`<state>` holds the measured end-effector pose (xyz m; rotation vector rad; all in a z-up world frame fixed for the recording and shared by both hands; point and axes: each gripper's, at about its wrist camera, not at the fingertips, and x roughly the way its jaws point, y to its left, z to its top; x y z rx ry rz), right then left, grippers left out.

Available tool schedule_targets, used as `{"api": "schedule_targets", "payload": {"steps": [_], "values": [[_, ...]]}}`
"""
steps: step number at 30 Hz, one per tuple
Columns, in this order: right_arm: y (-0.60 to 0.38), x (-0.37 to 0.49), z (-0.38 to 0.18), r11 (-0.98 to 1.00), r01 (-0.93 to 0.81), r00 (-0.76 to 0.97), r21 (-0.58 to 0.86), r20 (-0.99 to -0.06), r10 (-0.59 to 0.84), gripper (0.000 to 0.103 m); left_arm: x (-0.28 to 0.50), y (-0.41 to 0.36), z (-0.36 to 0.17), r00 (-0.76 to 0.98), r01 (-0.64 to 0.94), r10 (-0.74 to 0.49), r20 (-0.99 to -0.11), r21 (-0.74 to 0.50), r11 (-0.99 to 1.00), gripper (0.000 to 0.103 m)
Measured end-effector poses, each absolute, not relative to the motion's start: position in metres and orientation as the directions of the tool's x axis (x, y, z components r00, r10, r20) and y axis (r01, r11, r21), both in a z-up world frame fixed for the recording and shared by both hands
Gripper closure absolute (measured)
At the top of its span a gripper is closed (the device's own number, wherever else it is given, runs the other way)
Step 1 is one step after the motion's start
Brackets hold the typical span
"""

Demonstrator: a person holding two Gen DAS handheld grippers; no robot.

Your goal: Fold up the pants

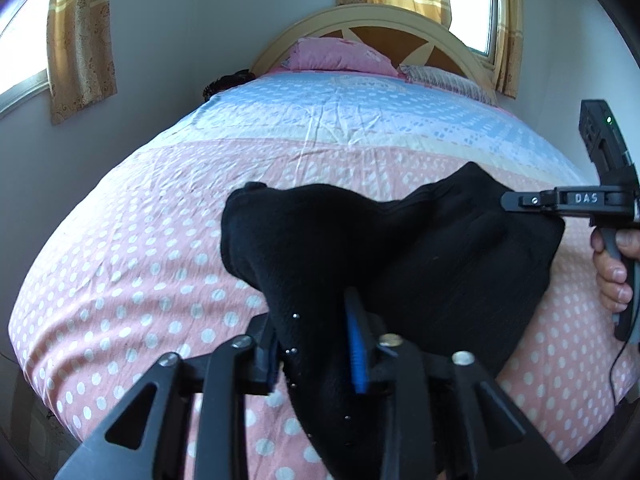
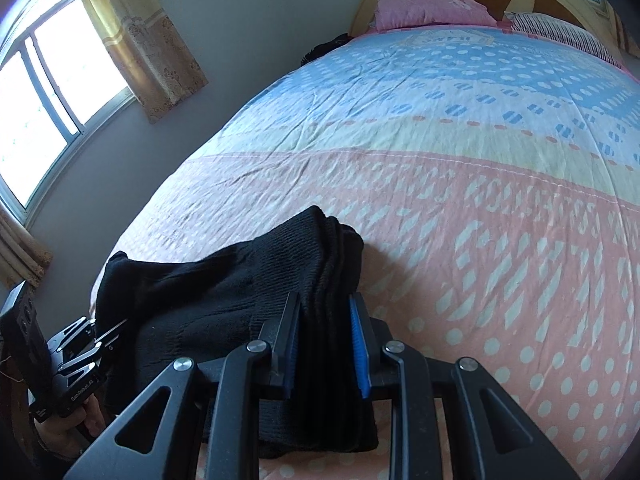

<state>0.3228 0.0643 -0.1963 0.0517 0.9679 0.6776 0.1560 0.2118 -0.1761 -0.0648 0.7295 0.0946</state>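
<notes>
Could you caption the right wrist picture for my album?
Right gripper pinches bunched black pants above a polka-dot bed.

Left gripper (image 1: 316,350) has its blue-padded fingers (image 1: 357,354) clamped on a bunch of the black pants (image 1: 400,256), which drape in a heap over the pink polka-dot end of the bed (image 1: 140,248). On the far side of the pants, the right gripper (image 1: 508,201) pokes in sideways with its tip against the fabric edge, a hand (image 1: 614,276) wrapped round its handle. Way beyond the pants, a pink pillow (image 1: 340,56) leans on the curved headboard (image 1: 436,36), with yellow curtains (image 1: 80,40) on the wall.
</notes>
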Motion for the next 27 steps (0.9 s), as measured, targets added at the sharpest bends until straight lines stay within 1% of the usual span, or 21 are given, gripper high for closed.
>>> {"api": "schedule_targets", "payload": {"steps": [2, 3, 4, 5, 6, 7, 8, 9, 10, 12, 14, 15, 17, 20, 23, 27], "values": [[0.066, 0.324, -0.200, 0.800, -0.509, 0.381, 0.316, -0.751, 0.539, 0.077, 0.156, 0.212, -0.180, 0.740, -0.111, 0.065, -0.669, -0.026, 0.994, 0.062], [0.066, 0.324, -0.201, 0.803, -0.507, 0.383, 0.313, -0.753, 0.535, 0.077, 0.156, 0.211, -0.182, 0.741, -0.115, 0.072, -0.668, -0.021, 0.993, 0.056], [0.065, 0.326, -0.203, 0.804, -0.502, 0.384, 0.318, -0.751, 0.537, 0.075, 0.155, 0.211, -0.183, 0.741, -0.123, 0.087, -0.666, -0.007, 0.992, 0.047], [0.063, 0.328, -0.204, 0.808, -0.492, 0.386, 0.326, -0.750, 0.537, 0.071, 0.155, 0.210, -0.184, 0.745, -0.132, 0.110, -0.658, 0.015, 0.991, 0.043], [0.061, 0.329, -0.206, 0.814, -0.481, 0.391, 0.326, -0.751, 0.532, 0.068, 0.154, 0.209, -0.185, 0.748, -0.140, 0.126, -0.651, 0.030, 0.990, 0.036], [0.058, 0.331, -0.208, 0.819, -0.470, 0.394, 0.330, -0.751, 0.529, 0.066, 0.153, 0.209, -0.186, 0.753, -0.147, 0.141, -0.643, 0.044, 0.988, 0.030], [0.055, 0.332, -0.209, 0.820, -0.463, 0.394, 0.337, -0.750, 0.531, 0.063, 0.152, 0.210, -0.188, 0.756, -0.149, 0.146, -0.638, 0.048, 0.988, 0.028], [0.053, 0.333, -0.210, 0.820, -0.457, 0.393, 0.344, -0.749, 0.533, 0.061, 0.151, 0.212, -0.190, 0.758, -0.150, 0.141, -0.637, 0.041, 0.988, 0.025], [0.049, 0.333, -0.210, 0.822, -0.448, 0.395, 0.351, -0.747, 0.534, 0.060, 0.150, 0.217, -0.191, 0.760, -0.156, 0.134, -0.636, 0.021, 0.987, 0.020], [0.042, 0.333, -0.208, 0.828, -0.429, 0.406, 0.360, -0.742, 0.533, 0.054, 0.145, 0.225, -0.192, 0.759, -0.176, 0.128, -0.638, -0.012, 0.984, 0.013], [0.035, 0.332, -0.205, 0.838, -0.404, 0.424, 0.367, -0.737, 0.527, 0.051, 0.140, 0.233, -0.192, 0.757, -0.185, 0.112, -0.644, -0.047, 0.982, 0.009], [0.030, 0.331, -0.204, 0.849, -0.382, 0.444, 0.364, -0.734, 0.514, 0.051, 0.135, 0.238, -0.192, 0.754, -0.197, 0.116, -0.647, -0.054, 0.979, 0.005], [0.019, 0.331, -0.202, 0.884, -0.326, 0.482, 0.335, -0.745, 0.460, 0.051, 0.130, 0.242, -0.191, 0.748, -0.209, 0.122, -0.653, -0.058, 0.976, 0.003], [0.003, 0.322, -0.197, 0.895, -0.276, 0.493, 0.350, -0.748, 0.445, 0.051, 0.120, 0.245, -0.185, 0.738, -0.224, 0.122, -0.664, -0.071, 0.972, 0.003], [0.000, 0.295, -0.183, 0.912, -0.285, 0.533, 0.295, -0.742, 0.407, 0.051, 0.106, 0.240, -0.170, 0.754, -0.224, 0.135, -0.643, -0.059, 0.973, 0.003], [0.001, 0.245, -0.158, 0.903, -0.341, 0.564, 0.264, -0.711, 0.420, 0.051, 0.092, 0.228, -0.144, 0.797, -0.209, 0.135, -0.588, -0.059, 0.976, 0.003]]}}
